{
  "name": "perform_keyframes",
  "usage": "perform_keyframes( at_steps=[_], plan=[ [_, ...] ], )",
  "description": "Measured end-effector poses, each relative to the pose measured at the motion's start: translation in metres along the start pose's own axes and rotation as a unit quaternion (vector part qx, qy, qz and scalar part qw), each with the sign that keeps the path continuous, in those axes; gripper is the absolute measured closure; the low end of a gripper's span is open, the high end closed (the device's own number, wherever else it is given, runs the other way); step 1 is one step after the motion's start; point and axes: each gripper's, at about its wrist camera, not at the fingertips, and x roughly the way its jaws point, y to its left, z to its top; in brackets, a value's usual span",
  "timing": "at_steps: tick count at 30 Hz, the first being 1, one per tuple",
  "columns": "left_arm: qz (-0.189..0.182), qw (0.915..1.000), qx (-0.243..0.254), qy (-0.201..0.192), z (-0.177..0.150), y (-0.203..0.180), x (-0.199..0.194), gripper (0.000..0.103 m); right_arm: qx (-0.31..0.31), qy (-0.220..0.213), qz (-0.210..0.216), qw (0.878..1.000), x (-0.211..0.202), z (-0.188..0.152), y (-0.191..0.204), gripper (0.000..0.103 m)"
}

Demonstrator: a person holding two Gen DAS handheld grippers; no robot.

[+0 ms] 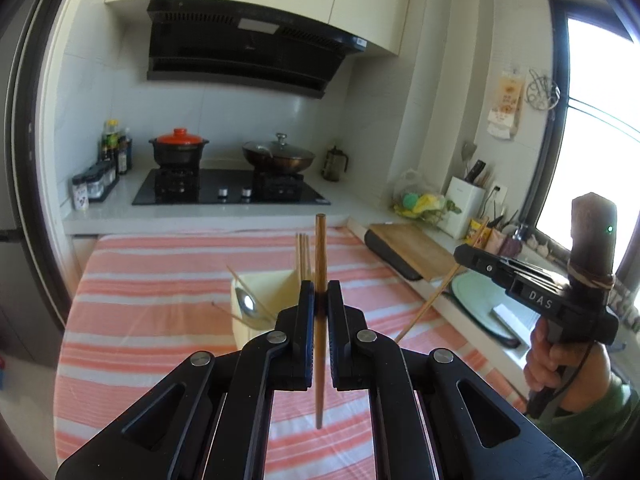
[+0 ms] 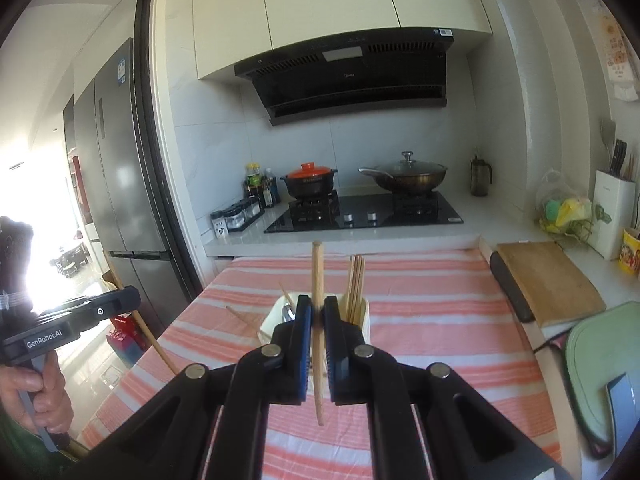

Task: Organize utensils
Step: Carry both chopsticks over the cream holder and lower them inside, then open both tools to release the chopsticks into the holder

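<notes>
My left gripper (image 1: 320, 292) is shut on a wooden chopstick (image 1: 320, 248) held upright above the striped cloth. My right gripper (image 2: 317, 308) is shut on another wooden chopstick (image 2: 317, 272), also upright. A cream utensil holder (image 1: 260, 292) stands on the cloth just beyond both grippers; it also shows in the right wrist view (image 2: 360, 312). It holds a metal spoon (image 1: 246, 303) and some slanting chopsticks in one compartment and several upright chopsticks (image 2: 355, 288) in the other. The right gripper (image 1: 460, 260) shows in the left wrist view with its chopstick (image 1: 428, 304).
The table has a pink striped cloth (image 1: 160, 288). A wooden cutting board (image 2: 548, 280) and a green plate (image 2: 608, 364) lie on the counter at the right. A stove (image 2: 368, 212) with pots stands behind. A fridge (image 2: 120, 160) is at the left.
</notes>
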Motion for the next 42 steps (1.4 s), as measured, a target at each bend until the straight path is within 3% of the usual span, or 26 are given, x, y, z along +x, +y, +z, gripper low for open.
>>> perform_keyframes(
  at_steps=[7, 13, 16, 23, 24, 25, 26, 27, 29, 30, 32, 34, 38, 42],
  plan=[
    [0.023, 0.9989, 0.008, -0.04, 0.063, 0.006, 0.027, 0.099, -0.03, -0.027, -0.004, 0.999, 0.039, 0.061, 0.007, 0.097],
    [0.05, 0.9976, -0.004, -0.047, 0.076, 0.024, 0.083, 0.099, -0.037, -0.025, -0.013, 0.999, 0.095, 0.074, -0.001, 0.097],
    [0.061, 0.9976, -0.023, -0.021, 0.063, 0.039, 0.122, 0.099, -0.039, 0.006, -0.008, 0.999, 0.134, 0.063, -0.007, 0.097],
    [0.084, 0.9921, -0.062, 0.07, 0.013, 0.071, 0.197, 0.098, -0.026, 0.132, 0.013, 0.991, 0.232, 0.012, -0.023, 0.095],
    [0.092, 0.9911, -0.061, 0.075, 0.008, 0.073, 0.2, 0.096, -0.017, 0.143, 0.018, 0.989, 0.24, 0.007, -0.026, 0.095],
    [0.092, 0.991, -0.058, 0.077, 0.006, 0.073, 0.2, 0.086, -0.01, 0.151, 0.019, 0.988, 0.245, 0.003, -0.027, 0.093],
    [0.092, 0.9915, -0.054, 0.074, 0.004, 0.072, 0.196, 0.071, -0.005, 0.151, 0.02, 0.988, 0.246, 0.001, -0.029, 0.085],
    [0.096, 0.9919, -0.049, 0.068, 0.003, 0.07, 0.189, 0.062, 0.001, 0.146, 0.02, 0.989, 0.243, 0.0, -0.031, 0.072],
    [0.111, 0.9921, -0.031, 0.048, 0.003, 0.063, 0.17, 0.031, 0.013, 0.122, 0.02, 0.992, 0.226, 0.003, -0.034, 0.05],
    [0.117, 0.9922, -0.023, 0.037, 0.003, 0.059, 0.158, 0.026, 0.016, 0.11, 0.017, 0.994, 0.215, 0.006, -0.035, 0.045],
    [0.132, 0.9909, -0.007, 0.023, 0.001, 0.047, 0.133, 0.008, 0.014, 0.088, 0.008, 0.996, 0.189, 0.011, -0.033, 0.045],
    [0.158, 0.9874, 0.01, 0.009, -0.005, 0.033, 0.107, 0.001, 0.009, 0.07, -0.001, 0.998, 0.161, 0.014, -0.028, 0.039],
    [0.211, 0.9767, 0.04, -0.011, -0.027, -0.004, 0.061, 0.001, -0.018, 0.041, -0.021, 0.999, 0.098, 0.003, -0.008, 0.018],
    [0.185, 0.9825, 0.007, -0.014, -0.055, -0.024, 0.019, 0.001, -0.036, 0.029, -0.059, 0.997, 0.047, -0.02, 0.012, 0.014]
  ],
)
